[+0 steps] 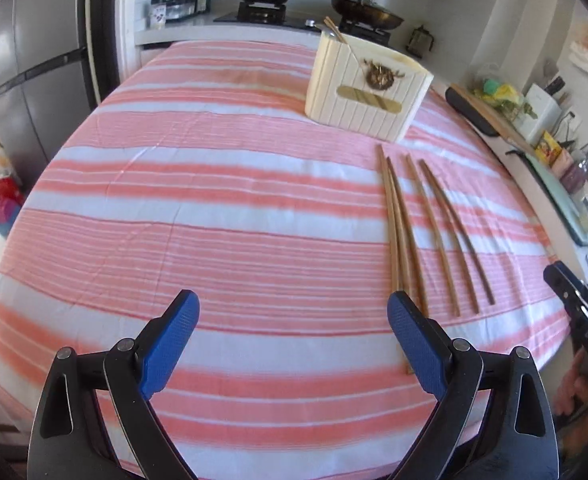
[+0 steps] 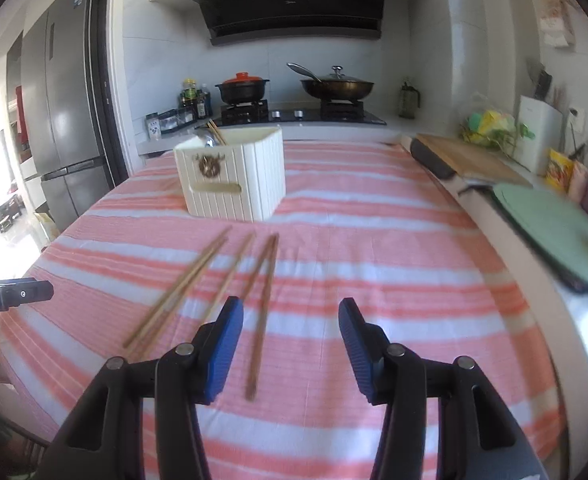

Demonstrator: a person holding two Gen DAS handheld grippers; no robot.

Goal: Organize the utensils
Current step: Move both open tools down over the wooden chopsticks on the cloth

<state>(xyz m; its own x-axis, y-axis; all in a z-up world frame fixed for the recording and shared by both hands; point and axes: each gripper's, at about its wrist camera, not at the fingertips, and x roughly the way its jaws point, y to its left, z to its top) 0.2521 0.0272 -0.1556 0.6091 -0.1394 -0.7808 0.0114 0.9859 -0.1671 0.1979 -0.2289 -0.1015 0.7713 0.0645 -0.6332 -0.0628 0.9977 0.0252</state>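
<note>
Several wooden chopsticks [image 1: 433, 236] lie side by side on the pink-and-white striped cloth [image 1: 214, 200], pointing toward a cream ribbed utensil box [image 1: 367, 92] that holds a few chopsticks and a spoon. My left gripper [image 1: 294, 316] hovers open and wide, nothing between its blue pads; its right finger [image 1: 413, 344] covers the near ends of the leftmost chopsticks. In the right wrist view the chopsticks [image 2: 222, 284] spread ahead of my right gripper [image 2: 292, 320], which is open and empty; one chopstick [image 2: 260, 328] runs just inside its left pad. The box [image 2: 234, 176] stands beyond.
A stove with a black pot [image 2: 242, 88] and a lidded wok [image 2: 335, 86] sits behind the table. A wooden cutting board [image 2: 465, 158] and a green mat [image 2: 549, 228] line the right counter. A fridge [image 2: 62, 112] stands left. The other gripper [image 1: 577, 304] shows at the right edge.
</note>
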